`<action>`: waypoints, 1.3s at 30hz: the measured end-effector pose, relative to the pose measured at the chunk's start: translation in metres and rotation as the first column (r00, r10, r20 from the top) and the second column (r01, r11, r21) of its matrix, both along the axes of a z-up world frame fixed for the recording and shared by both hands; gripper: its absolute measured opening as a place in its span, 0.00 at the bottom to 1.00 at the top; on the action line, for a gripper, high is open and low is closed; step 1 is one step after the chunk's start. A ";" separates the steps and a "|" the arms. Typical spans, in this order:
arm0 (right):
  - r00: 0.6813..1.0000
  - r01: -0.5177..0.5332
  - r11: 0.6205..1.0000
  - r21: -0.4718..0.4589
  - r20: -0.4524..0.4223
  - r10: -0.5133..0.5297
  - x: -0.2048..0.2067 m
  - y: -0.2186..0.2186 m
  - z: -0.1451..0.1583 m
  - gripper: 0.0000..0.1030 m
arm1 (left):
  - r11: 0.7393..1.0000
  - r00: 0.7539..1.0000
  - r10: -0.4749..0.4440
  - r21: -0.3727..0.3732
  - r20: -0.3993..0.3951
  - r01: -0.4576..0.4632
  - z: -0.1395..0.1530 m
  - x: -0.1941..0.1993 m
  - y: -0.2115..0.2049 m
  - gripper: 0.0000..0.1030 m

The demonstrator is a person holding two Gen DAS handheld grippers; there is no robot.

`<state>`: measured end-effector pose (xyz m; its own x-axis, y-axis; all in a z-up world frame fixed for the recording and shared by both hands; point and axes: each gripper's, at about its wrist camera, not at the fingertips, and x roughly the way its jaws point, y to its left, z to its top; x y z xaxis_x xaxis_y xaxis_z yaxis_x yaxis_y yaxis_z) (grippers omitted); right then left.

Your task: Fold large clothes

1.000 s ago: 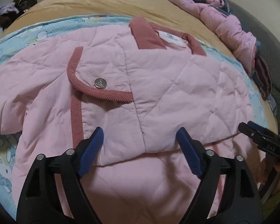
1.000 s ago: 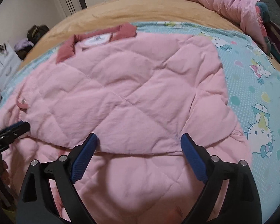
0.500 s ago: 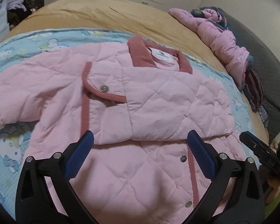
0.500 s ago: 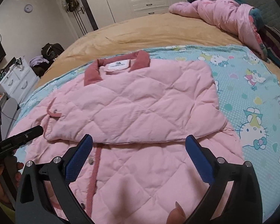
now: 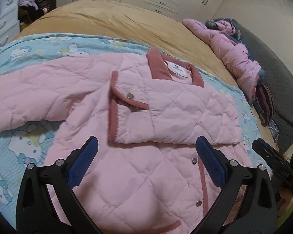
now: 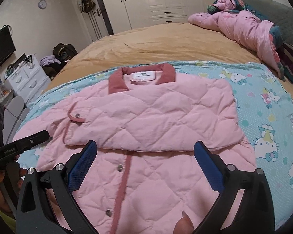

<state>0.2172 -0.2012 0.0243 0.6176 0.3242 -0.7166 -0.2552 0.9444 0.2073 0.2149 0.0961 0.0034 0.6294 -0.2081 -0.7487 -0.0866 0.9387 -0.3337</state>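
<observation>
A pink quilted jacket (image 5: 166,113) with a dark pink collar (image 5: 158,66) lies on a blue cartoon-cat sheet (image 5: 29,148). One side panel is folded across its chest, and a sleeve (image 5: 29,101) stretches out to the left. My left gripper (image 5: 147,143) hovers open above the snap-button front with nothing between its blue pads. In the right wrist view the same jacket (image 6: 156,117) lies below my right gripper (image 6: 146,146), which is also open and holds nothing. Each gripper shows at the edge of the other's view: the right one (image 5: 271,159) and the left one (image 6: 25,142).
The sheet lies over a tan bedcover (image 6: 166,41). A crumpled pink padded coat (image 6: 244,25) is heaped at the far right by a dark headboard. White drawers (image 6: 27,78), bags and a wardrobe (image 6: 166,0) stand beyond the bed. A fingertip (image 6: 182,222) shows at the bottom edge.
Both grippers have risen and drawn back from the folded panel's edge. The left jaws stand wider. More of the jacket's lower front, with its snaps, has come into view.
</observation>
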 end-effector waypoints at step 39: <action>0.955 -0.288 0.956 -0.053 0.061 0.291 -0.021 0.186 0.026 0.96 | 0.957 0.956 0.289 0.013 0.059 -0.290 0.003 -0.078 0.145 0.91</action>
<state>0.1958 -0.0150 0.0502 0.5490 0.4661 -0.6938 -0.5313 0.8354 0.1409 0.1370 0.2409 0.0059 0.7010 0.0049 -0.7132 -0.3377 0.8830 -0.3259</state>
